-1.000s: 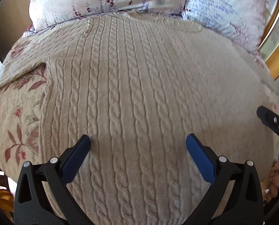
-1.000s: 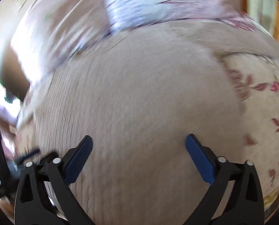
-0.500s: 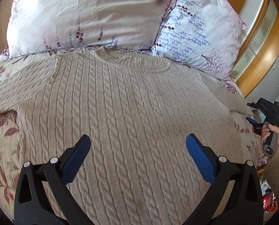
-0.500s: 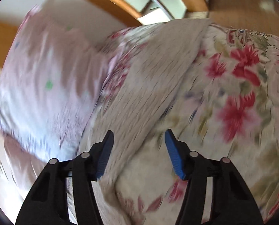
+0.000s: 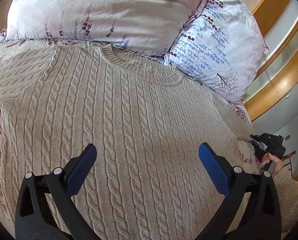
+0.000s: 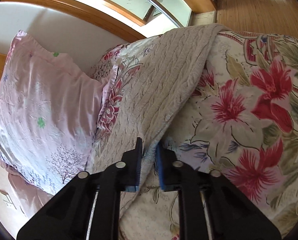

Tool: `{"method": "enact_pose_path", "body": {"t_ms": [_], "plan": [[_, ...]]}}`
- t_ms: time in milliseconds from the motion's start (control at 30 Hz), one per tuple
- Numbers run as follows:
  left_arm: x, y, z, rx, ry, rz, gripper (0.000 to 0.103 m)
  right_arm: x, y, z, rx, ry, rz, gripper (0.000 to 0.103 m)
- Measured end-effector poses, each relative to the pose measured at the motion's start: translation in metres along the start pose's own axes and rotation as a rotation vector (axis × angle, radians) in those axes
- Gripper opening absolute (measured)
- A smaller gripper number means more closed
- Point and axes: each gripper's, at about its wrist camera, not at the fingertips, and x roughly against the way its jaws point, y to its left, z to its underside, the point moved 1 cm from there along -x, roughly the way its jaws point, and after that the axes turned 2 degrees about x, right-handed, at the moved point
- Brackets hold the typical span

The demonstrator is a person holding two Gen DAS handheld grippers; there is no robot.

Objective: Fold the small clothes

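- A beige cable-knit sweater (image 5: 128,120) lies spread flat, front up, on a bed covered with a flowered bedspread (image 6: 249,110).
- Its ribbed collar (image 5: 140,68) points toward two pillows at the head of the bed: a pale pink pillow (image 5: 100,10) and, beside it, a white pillow printed with purple sprigs (image 5: 219,46).
- One sleeve (image 5: 10,76) stretches out to the left edge of the left wrist view.
- The other sleeve (image 6: 169,76) runs across the bedspread to the side edge of the bed in the right wrist view.
- The left hand-held gripper (image 5: 147,162) hangs over the lower middle of the sweater's body with its blue pads spread wide; nothing sits between them.
- The right hand-held gripper (image 6: 149,156) has just been closing, and its jaws are now pressed nearly together on the edge of that sleeve, near its end, with knit fabric between the blue pads.
- In the left wrist view the right hand-held gripper shows small at the far right edge of the bed, at the tip of the sleeve, with a person's hand (image 5: 273,160) around its handle.
- A wooden floor (image 6: 259,6) and wood-framed sliding doors (image 6: 149,4) lie beyond the bed.
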Motion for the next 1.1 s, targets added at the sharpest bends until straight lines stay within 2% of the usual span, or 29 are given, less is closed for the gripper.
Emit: {"method": "enact_pose_path", "body": {"t_ms": [167,333,467,567,667,733,833,933,1000,1033,1067,1100], "plan": [[0.002,0.006,-0.003,0.021,-0.006,0.025,0.101,0.008,0.022,0.0,0.081,-0.041,-0.038,0.01],[0.004,0.013,-0.009,0.037,-0.011,0.026,0.101,0.027,0.077,0.011,0.217,-0.057,-0.184,0.01],[0.006,0.017,-0.013,0.046,-0.02,0.027,0.101,0.037,0.133,0.05,0.361,-0.007,-0.315,0.01],[0.009,0.02,-0.015,0.044,-0.024,0.025,0.101,0.03,0.17,0.096,0.474,0.078,-0.388,0.01],[0.01,0.023,-0.014,0.049,-0.024,0.025,0.101,0.014,0.189,0.151,0.579,0.193,-0.41,0.01],[0.012,0.026,-0.014,0.051,-0.023,0.026,0.101,0.001,0.193,0.183,0.624,0.266,-0.394,0.01],[0.016,0.028,-0.013,0.047,-0.025,0.022,0.101,-0.03,0.188,0.232,0.674,0.402,-0.316,0.01],[0.02,0.032,-0.012,0.047,-0.028,0.02,0.101,-0.04,0.176,0.252,0.663,0.461,-0.263,0.014],[0.022,0.036,-0.013,0.05,-0.03,0.013,0.101,-0.04,0.175,0.247,0.615,0.477,-0.257,0.031],[0.022,0.037,-0.013,0.054,-0.029,0.01,0.101,-0.038,0.172,0.24,0.582,0.469,-0.263,0.038],[0.022,0.04,-0.013,0.059,-0.026,0.008,0.101,-0.035,0.17,0.231,0.549,0.448,-0.261,0.049],[0.022,0.041,-0.013,0.063,-0.023,0.008,0.101,-0.036,0.172,0.222,0.518,0.432,-0.262,0.052]]}}
